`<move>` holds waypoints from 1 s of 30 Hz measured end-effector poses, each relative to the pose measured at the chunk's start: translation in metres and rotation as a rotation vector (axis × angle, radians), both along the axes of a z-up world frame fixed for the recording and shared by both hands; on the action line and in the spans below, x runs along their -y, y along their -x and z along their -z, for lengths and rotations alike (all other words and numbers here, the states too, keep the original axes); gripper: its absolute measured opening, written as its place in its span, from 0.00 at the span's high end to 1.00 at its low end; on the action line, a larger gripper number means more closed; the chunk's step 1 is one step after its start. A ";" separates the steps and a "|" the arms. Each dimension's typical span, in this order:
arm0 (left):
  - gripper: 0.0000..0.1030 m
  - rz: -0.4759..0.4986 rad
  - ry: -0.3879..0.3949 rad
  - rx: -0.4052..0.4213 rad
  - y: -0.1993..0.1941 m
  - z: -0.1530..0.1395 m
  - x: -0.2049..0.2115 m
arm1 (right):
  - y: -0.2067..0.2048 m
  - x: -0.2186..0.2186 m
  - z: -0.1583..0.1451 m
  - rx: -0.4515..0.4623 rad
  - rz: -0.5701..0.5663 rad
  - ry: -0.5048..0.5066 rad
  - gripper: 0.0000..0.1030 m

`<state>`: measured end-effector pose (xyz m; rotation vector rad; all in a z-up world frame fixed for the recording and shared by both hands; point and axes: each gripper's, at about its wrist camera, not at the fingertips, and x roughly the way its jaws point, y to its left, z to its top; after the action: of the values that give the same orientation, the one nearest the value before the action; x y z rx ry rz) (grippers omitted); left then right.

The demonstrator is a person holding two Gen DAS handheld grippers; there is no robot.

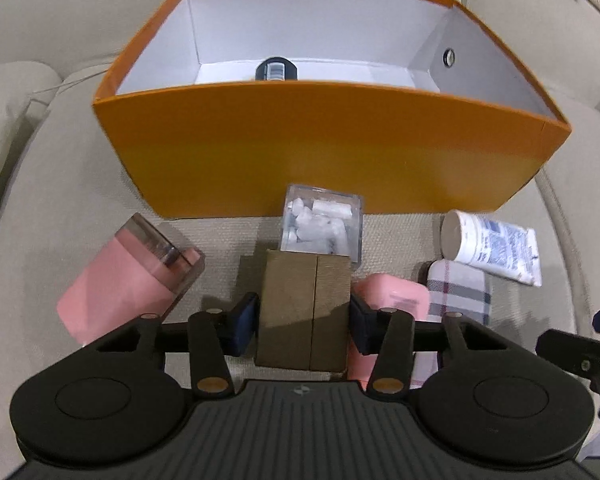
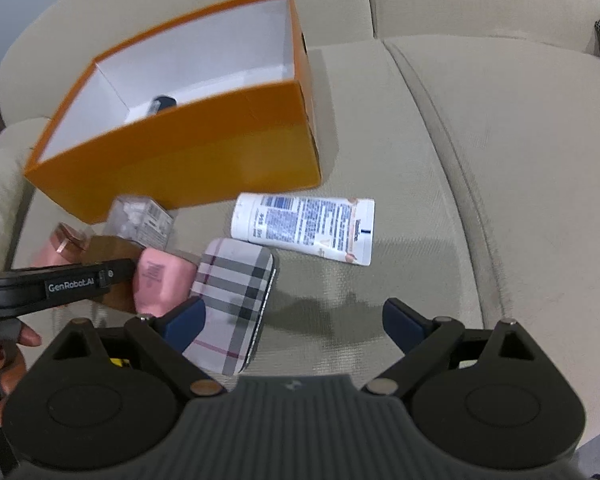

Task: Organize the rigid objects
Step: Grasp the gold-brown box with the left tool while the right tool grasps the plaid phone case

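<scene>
From the left wrist, the left gripper (image 1: 303,322) is clamped on a small brown cardboard box (image 1: 305,312) with a seam down its middle, its blue pads pressing both sides; the box stands on the sofa seat cushion (image 1: 80,200) just in front of the orange box (image 1: 320,152). The brown box's lower end is cut off by the gripper body. A pink case (image 1: 392,294) is partly hidden behind the right finger. The orange box, white inside, holds one dark object with a barcode label (image 1: 276,69), mostly hidden by the near wall. A clear cube (image 1: 322,224) holds white pieces, too blurred to identify. From the right wrist, the right gripper (image 2: 296,328) has its jaws wide apart with nothing between them, hovering over the cushion's front part; its left finger overlaps a plaid case (image 2: 236,288). A white tube (image 2: 304,226) lies near the orange box's corner. The brown box is largely covered by the left gripper there, and a hand (image 2: 8,356) is cut off at the left edge.
</scene>
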<state>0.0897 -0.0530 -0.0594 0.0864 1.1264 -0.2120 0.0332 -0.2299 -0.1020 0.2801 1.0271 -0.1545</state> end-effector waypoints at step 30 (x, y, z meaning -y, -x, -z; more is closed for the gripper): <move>0.49 -0.132 0.048 -0.045 -0.006 0.013 -0.041 | -0.050 -0.066 0.054 -0.119 -0.044 0.080 0.14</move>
<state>0.0954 -0.0123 -0.0721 -0.0350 1.1663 -0.1238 0.0828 -0.1641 -0.1564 0.1777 1.1415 -0.1738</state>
